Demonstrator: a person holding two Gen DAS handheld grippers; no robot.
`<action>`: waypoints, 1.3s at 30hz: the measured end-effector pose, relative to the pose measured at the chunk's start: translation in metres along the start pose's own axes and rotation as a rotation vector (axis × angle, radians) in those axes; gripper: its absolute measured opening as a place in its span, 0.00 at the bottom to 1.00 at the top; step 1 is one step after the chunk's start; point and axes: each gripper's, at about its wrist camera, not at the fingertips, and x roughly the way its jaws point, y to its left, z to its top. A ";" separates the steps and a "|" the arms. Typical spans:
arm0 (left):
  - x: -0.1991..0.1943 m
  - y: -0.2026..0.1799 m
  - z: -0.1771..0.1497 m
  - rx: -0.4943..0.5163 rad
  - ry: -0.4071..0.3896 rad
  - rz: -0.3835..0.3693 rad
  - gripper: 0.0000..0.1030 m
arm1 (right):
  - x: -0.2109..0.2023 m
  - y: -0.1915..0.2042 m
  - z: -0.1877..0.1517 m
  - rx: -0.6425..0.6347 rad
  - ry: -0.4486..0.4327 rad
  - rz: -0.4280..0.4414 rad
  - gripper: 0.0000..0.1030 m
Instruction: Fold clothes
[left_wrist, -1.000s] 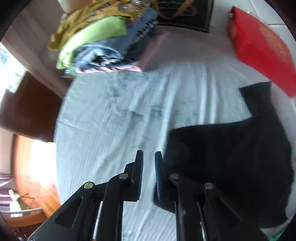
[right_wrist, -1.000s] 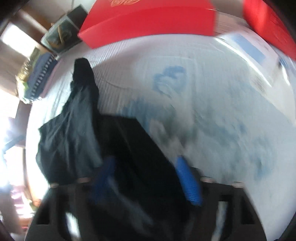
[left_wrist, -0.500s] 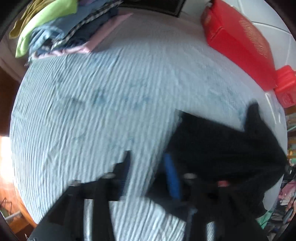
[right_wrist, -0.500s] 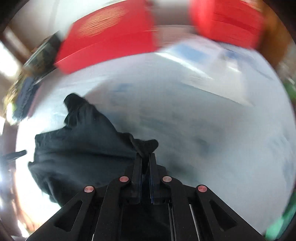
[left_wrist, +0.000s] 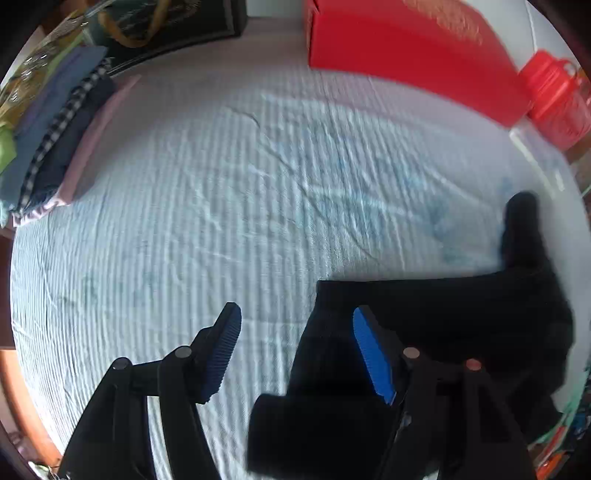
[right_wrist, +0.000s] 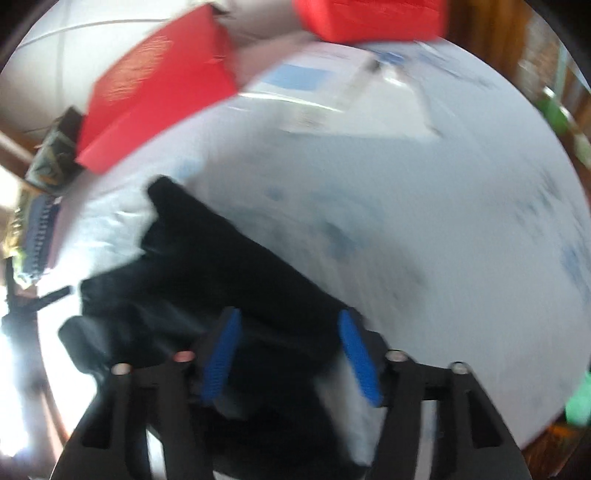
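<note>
A black garment (left_wrist: 443, 332) lies crumpled on the pale blue striped cloth (left_wrist: 221, 221) covering the round table. My left gripper (left_wrist: 295, 325) hovers over the garment's left edge with its jaws opening. Its left pad is over bare cloth and its right pad over the black fabric, with neither pressing. In the right wrist view the same garment (right_wrist: 207, 266) spreads from centre to lower left. My right gripper (right_wrist: 288, 336) is above its near edge, jaws opening, with dark fabric below and between the blue pads but not pinched.
A stack of folded clothes (left_wrist: 55, 140) sits at the table's far left, beside a dark bag (left_wrist: 166, 29). A red box (left_wrist: 406, 55) and a red container (left_wrist: 557, 99) stand along the back. Papers in clear plastic (right_wrist: 332, 92) lie beside the red box (right_wrist: 155, 88).
The left gripper went from nearly shut to wide open while sliding along the table toward the garment's edge. The right gripper shut at the garment's edge, then opened again.
</note>
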 end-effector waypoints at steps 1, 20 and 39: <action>0.006 -0.004 0.000 0.006 0.010 0.008 0.61 | 0.008 0.017 0.012 -0.035 -0.002 0.019 0.74; -0.022 -0.034 0.002 0.075 -0.111 0.010 0.06 | 0.095 0.111 0.094 -0.115 0.005 0.021 0.06; -0.059 -0.014 0.109 0.023 -0.180 0.039 0.49 | -0.004 0.083 0.133 0.032 -0.218 0.048 0.63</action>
